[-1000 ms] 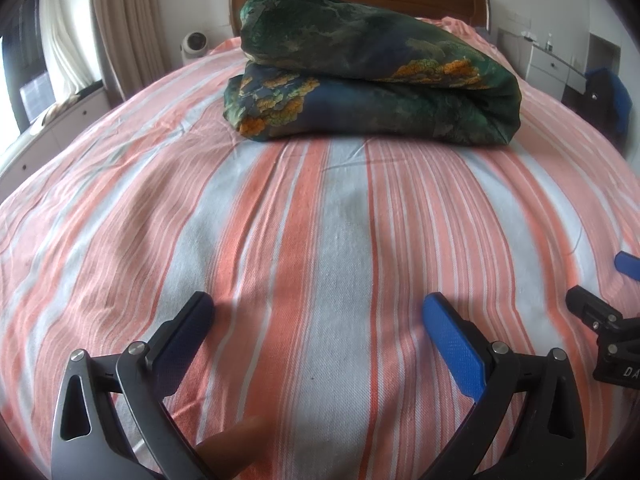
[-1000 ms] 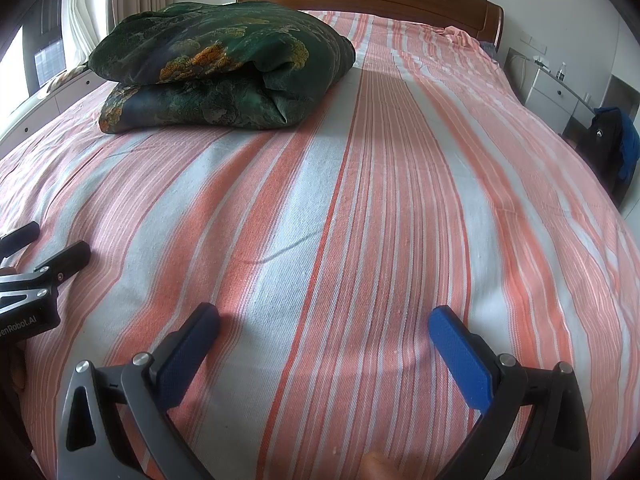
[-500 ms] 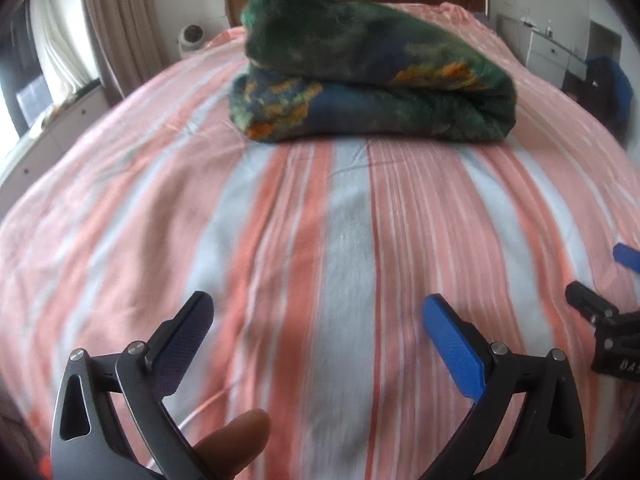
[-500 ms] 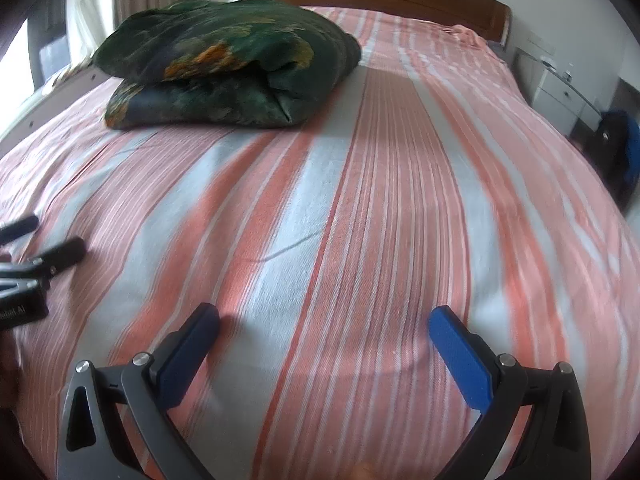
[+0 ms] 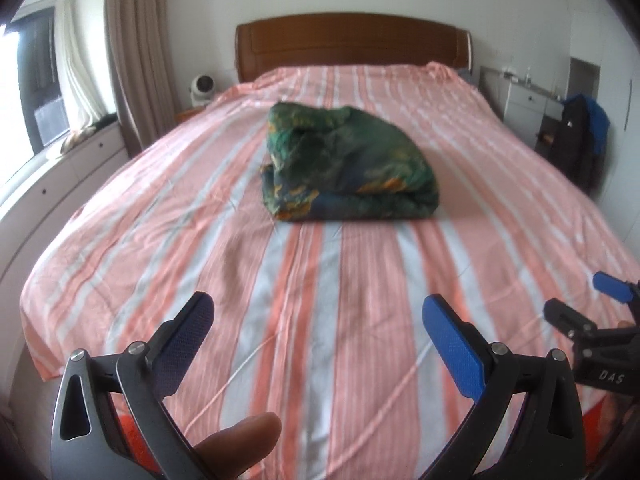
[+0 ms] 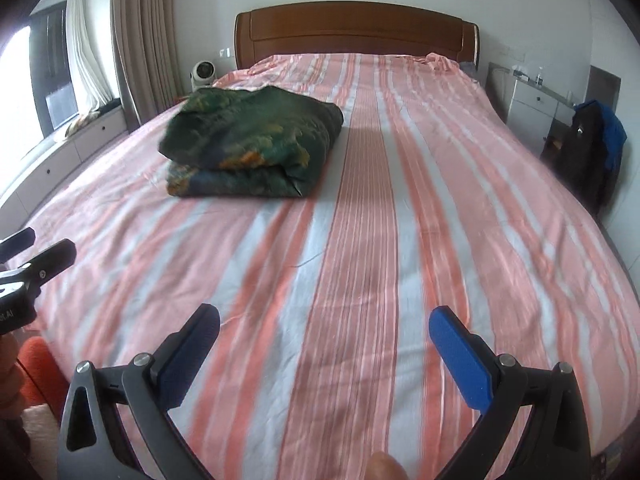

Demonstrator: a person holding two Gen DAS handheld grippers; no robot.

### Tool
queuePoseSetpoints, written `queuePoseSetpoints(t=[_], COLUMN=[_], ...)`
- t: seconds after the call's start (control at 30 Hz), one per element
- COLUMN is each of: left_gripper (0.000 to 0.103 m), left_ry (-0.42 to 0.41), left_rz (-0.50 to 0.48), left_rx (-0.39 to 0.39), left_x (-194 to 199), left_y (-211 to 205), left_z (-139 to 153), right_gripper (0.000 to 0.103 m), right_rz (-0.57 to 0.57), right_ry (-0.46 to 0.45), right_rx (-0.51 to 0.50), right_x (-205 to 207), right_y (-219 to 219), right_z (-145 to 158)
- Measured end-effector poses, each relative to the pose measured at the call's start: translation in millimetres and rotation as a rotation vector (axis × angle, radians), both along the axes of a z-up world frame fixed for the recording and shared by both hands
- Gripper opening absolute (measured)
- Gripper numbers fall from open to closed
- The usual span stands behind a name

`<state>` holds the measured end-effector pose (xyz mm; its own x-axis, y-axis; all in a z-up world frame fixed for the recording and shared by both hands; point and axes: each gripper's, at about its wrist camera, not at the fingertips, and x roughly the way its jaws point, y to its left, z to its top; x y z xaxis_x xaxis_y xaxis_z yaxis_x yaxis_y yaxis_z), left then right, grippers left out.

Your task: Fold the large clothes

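The left claw (image 5: 318, 320) hangs over the foot of the bed, its two blue-padded fingers (image 5: 452, 338) spread wide with nothing between them; a fingertip of the person's hand (image 5: 240, 450) shows at the bottom edge of the left wrist view. The right claw (image 6: 324, 330) is likewise splayed wide and empty above the striped sheet (image 6: 360, 240), a little to the right of its partner, whose dark fingers enter the right wrist view at the left edge. From the left wrist view, the right claw appears at the far right edge, level with the left one and apart from it.

Ahead of both claws, well apart from either, the folded garment (image 5: 348, 168), a bulky dark green cloth with orange and blue patches, sits doubled over in a thick bundle on the bed (image 5: 120, 216). It lies about midway up the mattress, nearer the left side when seen from the right wrist camera (image 6: 252, 148), resting flat on the orange-and-white striped sheet.

Behind it stands a brown wooden headboard (image 5: 352, 46). A small white fan (image 5: 202, 90) sits beside the bed on the window side, next to a long beige curtain (image 5: 136, 60). On the opposite side are a pale dresser (image 5: 528, 100) and dark and blue clothing (image 5: 584, 136) hanging near it.
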<state>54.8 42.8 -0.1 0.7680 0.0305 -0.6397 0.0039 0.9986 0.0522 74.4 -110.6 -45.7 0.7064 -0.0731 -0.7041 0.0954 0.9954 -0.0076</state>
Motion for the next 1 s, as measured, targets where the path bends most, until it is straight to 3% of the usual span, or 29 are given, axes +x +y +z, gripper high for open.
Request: queuePoseSetpoints(t=[0.27, 0.43, 0.63, 0.83, 1.0], left_gripper=[0.103, 0.103, 0.103, 0.103, 0.103], left_ry=[-0.028, -0.021, 0.029, 0.044, 0.039], left_rz=[-0.006, -0.021, -0.018, 0.013, 0.018], left_rx=[0.004, -0.026, -0.058, 0.031, 0.059], left_x=[-33.9, -50.6, -50.5, -50.5, -51.8], left_y=[-13.7, -14.0, -14.5, -18.7, -22.0], left_z=[23.7, 38.6, 48.7, 48.3, 45.7], right_gripper=[0.103, 0.103, 0.103, 0.103, 0.103], right_rz=[-0.029, -0.028, 0.021, 0.026, 0.007], right_ry=[-0.024, -0.011, -0.044, -0.071, -0.060], right_rx=[-0.031, 0.001, -0.028, -0.029, -0.035], right_x=[-28.6, -45.1, -64.4, -71.0, -69.7], right_y=[17.6, 24.0, 41.7, 44.0, 42.1], right_z=[35.2, 52.2, 68.6, 77.6, 74.2])
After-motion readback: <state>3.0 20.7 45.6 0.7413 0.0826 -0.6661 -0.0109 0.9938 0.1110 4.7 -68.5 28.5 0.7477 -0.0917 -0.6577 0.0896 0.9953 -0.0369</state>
